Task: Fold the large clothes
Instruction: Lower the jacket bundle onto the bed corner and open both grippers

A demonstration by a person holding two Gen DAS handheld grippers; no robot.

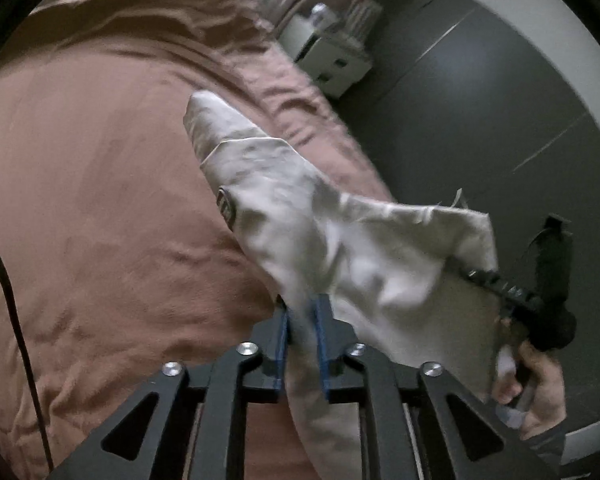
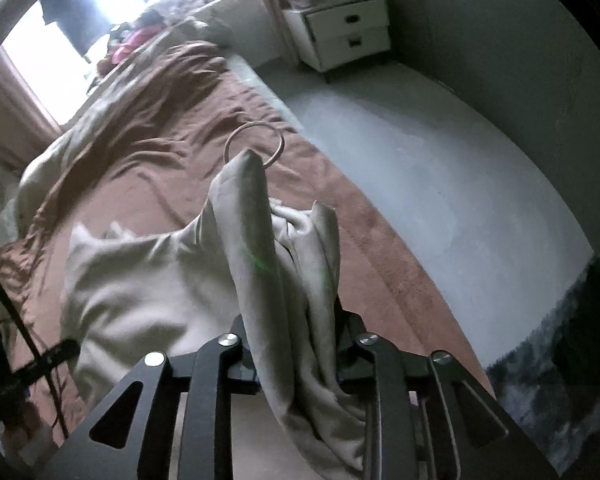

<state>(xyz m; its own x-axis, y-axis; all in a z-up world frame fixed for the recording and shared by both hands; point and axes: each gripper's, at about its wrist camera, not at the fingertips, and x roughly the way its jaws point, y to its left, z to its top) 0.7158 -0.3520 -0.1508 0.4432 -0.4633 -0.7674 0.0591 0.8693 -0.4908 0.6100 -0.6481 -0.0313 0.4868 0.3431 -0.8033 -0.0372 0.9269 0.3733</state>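
A bed (image 1: 100, 208) with a rumpled brown cover fills the room beside a grey floor (image 2: 420, 168), a white nightstand (image 2: 340, 36) at the far wall. We hold a pale garment (image 1: 300, 216) stretched above the bed's edge between both tools. Our left gripper (image 1: 302, 316) has cloth running between its blue pads (image 1: 323, 332), jaws narrowly parted around it. Our right gripper (image 2: 296, 340) has a thick bunch of the same cloth between its jaws. A metal ring (image 2: 254, 145) lies on the cover beyond.
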